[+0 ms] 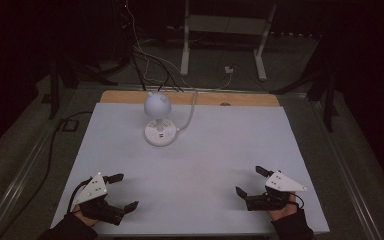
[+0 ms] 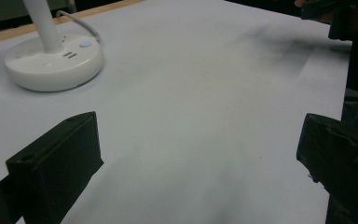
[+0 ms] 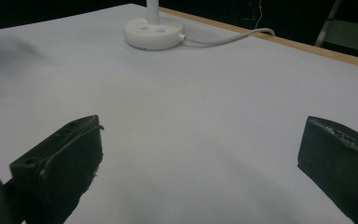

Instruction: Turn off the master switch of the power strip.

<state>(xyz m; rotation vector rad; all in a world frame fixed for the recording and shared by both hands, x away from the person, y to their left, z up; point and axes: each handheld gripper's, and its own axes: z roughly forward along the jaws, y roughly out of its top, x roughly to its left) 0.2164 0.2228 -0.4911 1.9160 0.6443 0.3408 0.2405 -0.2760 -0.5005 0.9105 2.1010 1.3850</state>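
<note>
**Both grippers wide, nothing held; lamp at far centre**

The white desk lamp (image 1: 159, 122) stood upright on the white sheet (image 1: 220, 150) covering the counter, left of centre near the far edge, its cord (image 1: 190, 112) running off the back. The left gripper (image 1: 121, 191) sat at the near left corner, fingers (image 2: 58, 163) spread wide and empty. The right gripper (image 1: 250, 181) sat at the near right, fingers (image 3: 63, 161) likewise wide apart, holding nothing. Both were well apart from the lamp.
</note>
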